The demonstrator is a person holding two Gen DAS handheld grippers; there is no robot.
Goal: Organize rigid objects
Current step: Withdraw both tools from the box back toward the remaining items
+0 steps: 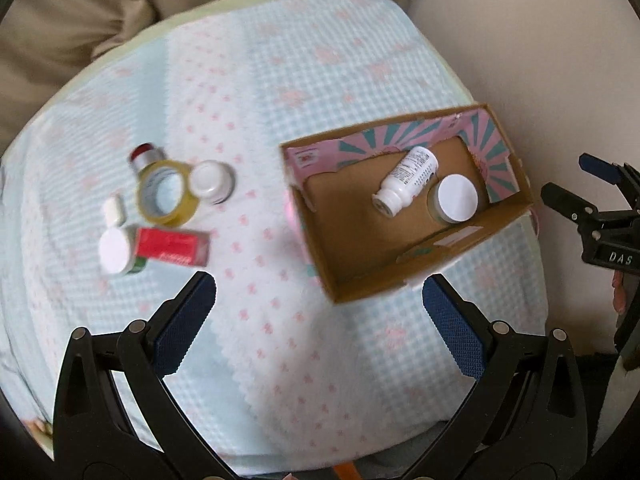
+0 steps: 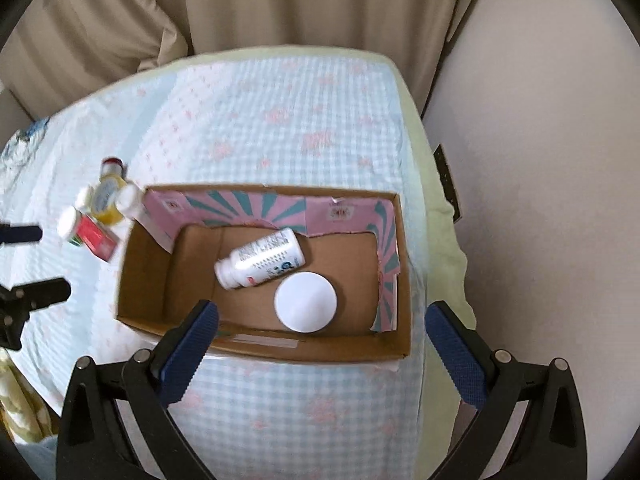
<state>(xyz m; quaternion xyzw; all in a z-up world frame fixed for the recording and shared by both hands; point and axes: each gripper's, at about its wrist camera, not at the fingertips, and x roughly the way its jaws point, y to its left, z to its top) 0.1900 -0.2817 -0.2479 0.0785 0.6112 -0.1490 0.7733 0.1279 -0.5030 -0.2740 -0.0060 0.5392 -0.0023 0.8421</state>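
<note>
A: Left wrist view first. What does it show?

B: The left claw (image 1: 320, 320) hangs above the table (image 1: 280, 100) with its pads wide apart and nothing between them. The loose pile lies ahead and to its left: a tape roll (image 1: 167, 197), a red box (image 1: 173, 247) with its long axis running across the view, a white-capped jar (image 1: 116, 251) touching that box, and another jar (image 1: 212, 182). The cardboard box (image 1: 400, 256) sits ahead to the right, holding a white bottle (image 1: 406, 180) on its side and 1 round white lid (image 1: 457, 198).

A: And the right wrist view?

B: The right claw (image 2: 320, 344) is also spread apart and empty, directly over the cardboard box (image 2: 404, 272). The pile (image 2: 98, 216) is well off to its left.

A: So which reaches?

B: I'd judge the left; it's nearer the pile.
</note>
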